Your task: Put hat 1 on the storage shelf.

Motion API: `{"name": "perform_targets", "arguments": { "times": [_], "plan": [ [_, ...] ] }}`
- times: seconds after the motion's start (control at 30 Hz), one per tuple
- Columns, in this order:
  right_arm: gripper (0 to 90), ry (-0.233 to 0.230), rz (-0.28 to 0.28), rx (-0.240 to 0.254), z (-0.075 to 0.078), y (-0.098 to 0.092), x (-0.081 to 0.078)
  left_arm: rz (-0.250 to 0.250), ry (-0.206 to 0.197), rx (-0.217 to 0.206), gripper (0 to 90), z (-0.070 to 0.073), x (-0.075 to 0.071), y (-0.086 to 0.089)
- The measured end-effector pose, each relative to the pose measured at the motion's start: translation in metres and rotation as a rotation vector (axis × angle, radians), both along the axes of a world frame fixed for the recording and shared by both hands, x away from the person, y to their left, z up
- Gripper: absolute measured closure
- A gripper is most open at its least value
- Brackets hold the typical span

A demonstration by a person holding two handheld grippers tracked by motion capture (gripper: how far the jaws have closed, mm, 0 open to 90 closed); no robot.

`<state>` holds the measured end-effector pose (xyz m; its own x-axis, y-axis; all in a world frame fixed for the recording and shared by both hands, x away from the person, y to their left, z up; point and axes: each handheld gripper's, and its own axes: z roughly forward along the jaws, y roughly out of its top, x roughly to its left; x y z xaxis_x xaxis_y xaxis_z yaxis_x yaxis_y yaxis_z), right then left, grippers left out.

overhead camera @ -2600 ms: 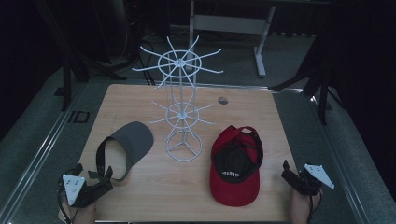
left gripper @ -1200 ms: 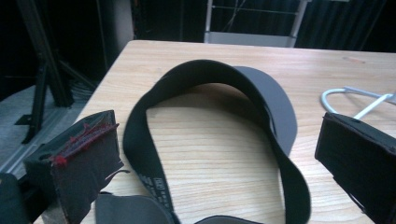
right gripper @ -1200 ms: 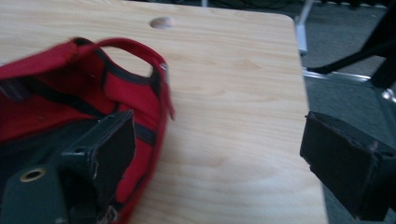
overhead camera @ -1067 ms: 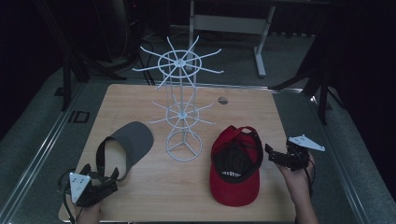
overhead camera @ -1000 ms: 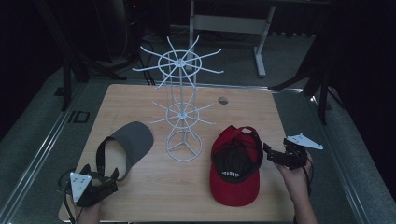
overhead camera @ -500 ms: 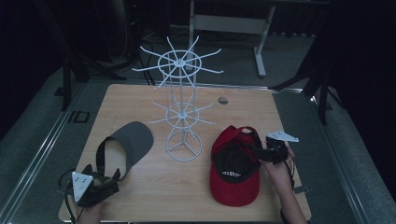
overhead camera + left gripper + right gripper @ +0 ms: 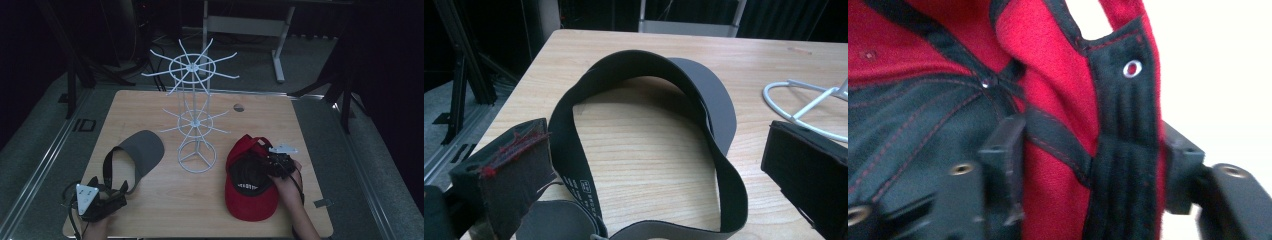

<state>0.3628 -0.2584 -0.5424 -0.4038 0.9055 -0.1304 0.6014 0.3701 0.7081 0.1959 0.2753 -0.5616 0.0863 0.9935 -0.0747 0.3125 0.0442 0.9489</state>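
Note:
A red cap (image 7: 250,200) with a black lining lies upside down on the right of the wooden table (image 7: 150,210). My right gripper (image 7: 272,165) reaches into it from the right. In the right gripper view the jaws (image 7: 1093,155) straddle the cap's rear wall (image 7: 1058,65) and black band; they have just been closing, and a gap still shows, so the gripper is open. A grey visor (image 7: 142,150) lies at the left. My left gripper (image 7: 112,192) rests open at its strap, with the visor's band (image 7: 719,100) looping between and beyond the wide jaws (image 7: 654,145).
A white wire display stand (image 7: 196,115) with spoked arms rises from the table's middle, its ring base (image 7: 804,105) close to the visor. A small dark disc (image 7: 239,107) lies behind it. Metal rails and dark floor surround the table.
My right gripper has moved left and down from the table's right edge onto the red cap, and its jaws have narrowed around the cap's wall. The left gripper has stayed put.

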Motion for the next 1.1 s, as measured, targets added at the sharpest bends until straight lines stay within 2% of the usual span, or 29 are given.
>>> {"name": "perform_targets", "arguments": {
  "times": [0.1,0.2,0.27,0.3,0.33,0.47,0.53,0.6,0.7,0.8,0.9,1.0,1.03,1.1],
  "plan": [
    [50.5,0.020,0.012,0.011,-0.001,0.000,0.001,-0.001,0.008,0.002,0.3,0.000,0.000,0.000],
    [72.3,0.054,0.034,0.023,0.000,0.001,0.001,-0.001,0.004,0.000,0.2,0.000,0.000,0.000],
    [81.1,0.056,0.054,0.019,0.002,0.001,0.001,-0.004,-0.005,0.004,0.3,0.000,-0.001,0.000],
    [82.6,0.060,0.055,0.020,0.003,0.001,0.000,0.000,-0.008,0.012,0.3,0.000,-0.001,0.000],
    [83.4,0.066,0.060,0.025,0.004,0.001,0.000,-0.005,-0.012,0.016,0.3,0.000,-0.001,0.000],
    [84.2,0.034,0.058,0.070,0.017,-0.003,-0.004,-0.010,-0.007,0.011,0.3,-0.001,0.000,0.000],
    [84.2,0.025,0.061,0.076,0.021,-0.003,-0.005,-0.007,-0.002,0.010,0.3,-0.001,0.000,0.000],
    [84.2,-0.012,0.070,0.099,0.032,-0.006,-0.008,-0.009,-0.002,0.008,0.3,-0.001,0.000,0.000],
    [84.2,-0.036,0.075,0.118,0.042,-0.007,-0.013,-0.014,-0.015,0.013,3.2,0.000,0.000,0.001],
    [84.3,-0.058,0.078,0.127,0.052,-0.008,-0.017,0.003,-0.018,0.012,3.2,0.001,-0.001,0.003],
    [84.3,-0.082,0.080,0.142,0.064,-0.010,-0.023,0.010,0.006,-0.002,3.1,0.000,0.000,0.005],
    [84.3,-0.087,0.079,0.154,0.067,-0.011,-0.025,0.002,0.015,-0.013,3.1,-0.001,0.001,0.004],
    [84.4,-0.117,0.081,0.177,0.082,-0.013,-0.031,-0.006,0.020,0.001,3.1,-0.001,0.001,0.002],
    [84.4,-0.140,0.081,0.196,0.090,-0.015,-0.035,-0.012,0.022,-0.001,3.1,-0.001,0.001,0.001]
  ]
}}
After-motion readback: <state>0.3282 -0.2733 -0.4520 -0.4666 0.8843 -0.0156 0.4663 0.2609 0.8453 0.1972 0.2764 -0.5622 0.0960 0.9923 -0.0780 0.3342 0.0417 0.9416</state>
